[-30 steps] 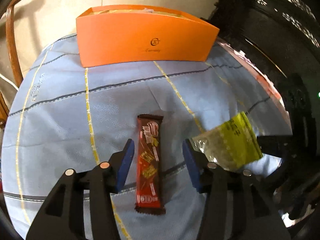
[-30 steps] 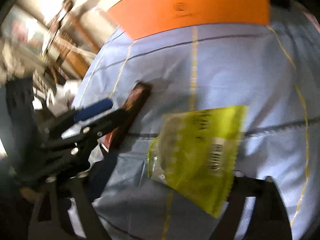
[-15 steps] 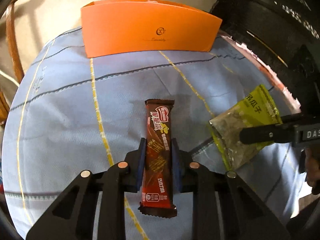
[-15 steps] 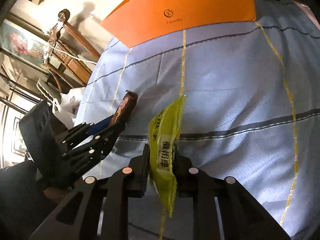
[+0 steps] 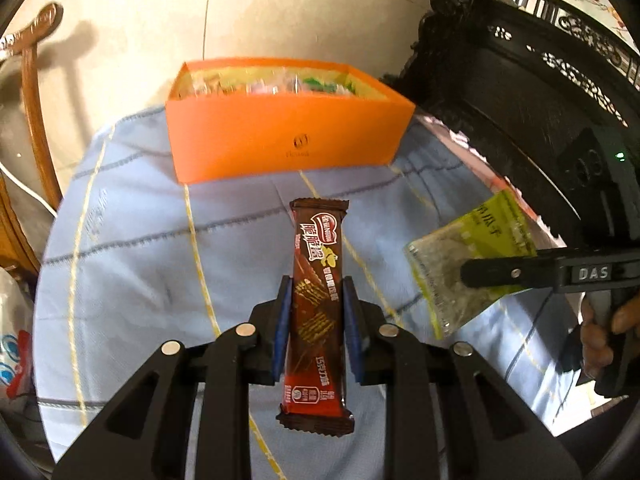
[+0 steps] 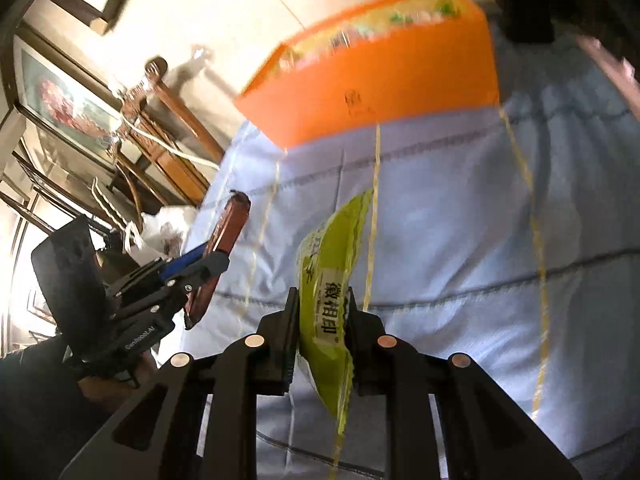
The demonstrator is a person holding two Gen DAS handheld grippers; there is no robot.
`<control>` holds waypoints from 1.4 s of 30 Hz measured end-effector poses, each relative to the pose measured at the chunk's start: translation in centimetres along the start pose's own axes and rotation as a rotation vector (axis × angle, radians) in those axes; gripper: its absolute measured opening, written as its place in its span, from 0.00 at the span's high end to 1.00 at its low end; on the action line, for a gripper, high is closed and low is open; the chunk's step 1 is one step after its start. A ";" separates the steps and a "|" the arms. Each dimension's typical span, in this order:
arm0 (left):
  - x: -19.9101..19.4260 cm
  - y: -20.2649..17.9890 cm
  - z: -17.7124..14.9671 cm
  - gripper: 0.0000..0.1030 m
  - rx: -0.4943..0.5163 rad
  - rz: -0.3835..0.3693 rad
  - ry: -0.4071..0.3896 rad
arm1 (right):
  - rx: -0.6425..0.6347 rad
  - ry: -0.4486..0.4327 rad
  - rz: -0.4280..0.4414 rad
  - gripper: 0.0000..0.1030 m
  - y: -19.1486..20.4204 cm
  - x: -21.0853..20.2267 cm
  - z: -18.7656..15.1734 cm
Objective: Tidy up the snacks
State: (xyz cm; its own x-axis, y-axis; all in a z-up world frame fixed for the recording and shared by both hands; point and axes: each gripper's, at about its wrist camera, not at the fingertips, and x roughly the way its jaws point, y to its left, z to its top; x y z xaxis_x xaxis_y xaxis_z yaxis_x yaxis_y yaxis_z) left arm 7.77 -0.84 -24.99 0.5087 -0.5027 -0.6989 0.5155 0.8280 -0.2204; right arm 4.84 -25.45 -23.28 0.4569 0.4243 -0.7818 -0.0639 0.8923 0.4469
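A bench (image 5: pixel 120 280) under a pale blue checked cloth carried an orange box (image 5: pixel 280 140) at its far edge, open-topped and holding blurred wrapped snacks. The left gripper (image 5: pixel 316 320) had its 2 blue-padded fingers (image 5: pixel 280 328) pinching a brown chocolate bar (image 5: pixel 316 280) at mid-length, clear above the cloth and pointing toward the box. Just beside it, the right gripper (image 6: pixel 322 328) had its fingers (image 6: pixel 290 340) clamped edge-on across a yellow-green packet (image 6: pixel 328 300), also off the cloth and short of the box.
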 end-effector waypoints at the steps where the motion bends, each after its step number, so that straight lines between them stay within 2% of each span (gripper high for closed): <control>1: -0.4 -0.2 0.8 0.78 -0.001 0.005 -0.014 | -0.009 -0.018 -0.001 0.80 0.3 -0.7 0.6; 6: -3.0 -0.4 5.8 0.78 0.003 0.015 -0.107 | -0.085 -0.132 -0.019 0.80 2.8 -5.4 5.2; 11: -5.7 -0.5 13.6 0.78 0.009 0.034 -0.245 | -0.176 -0.259 -0.061 0.80 5.1 -10.8 12.3; 16: -7.3 -0.4 21.5 0.78 0.015 0.057 -0.347 | -0.241 -0.337 -0.110 0.80 6.7 -14.0 19.1; 20: -6.3 -0.3 25.4 0.78 0.025 0.078 -0.362 | -0.266 -0.359 -0.150 0.80 6.8 -14.6 24.0; 24: -4.0 -0.2 27.8 0.78 0.040 0.110 -0.353 | -0.266 -0.365 -0.161 0.80 6.2 -13.9 27.6; 32: 1.5 2.1 30.8 0.77 0.006 0.152 -0.302 | -0.296 -0.310 -0.192 0.80 4.9 -8.7 32.6; 33: 2.8 2.6 31.0 0.77 0.000 0.157 -0.277 | -0.299 -0.299 -0.222 0.64 4.7 -7.6 32.9; 34: 3.6 3.0 31.1 0.57 -0.007 0.174 -0.266 | -0.298 -0.297 -0.264 0.34 4.4 -6.8 33.2; 35: 4.2 3.4 30.9 0.13 -0.017 0.211 -0.255 | -0.297 -0.304 -0.297 0.23 4.4 -6.3 33.3; 36: 4.6 3.8 30.7 0.04 -0.029 0.254 -0.250 | -0.300 -0.317 -0.328 0.19 4.3 -5.9 33.4; 37: 4.8 4.4 30.4 0.04 -0.043 0.283 -0.262 | -0.294 -0.318 -0.333 0.19 4.1 -5.6 33.3; 42: 3.7 5.2 28.6 0.04 -0.079 0.269 -0.235 | -0.255 -0.314 -0.306 0.19 3.4 -6.4 31.6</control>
State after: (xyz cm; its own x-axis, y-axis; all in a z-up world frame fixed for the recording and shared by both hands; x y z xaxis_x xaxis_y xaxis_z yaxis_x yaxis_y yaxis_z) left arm 32.09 -5.48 -9.22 0.7680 -0.3000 -0.5659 0.2915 0.9504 -0.1083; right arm 29.74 -30.01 -2.98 0.7307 0.1053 -0.6745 -0.0817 0.9944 0.0667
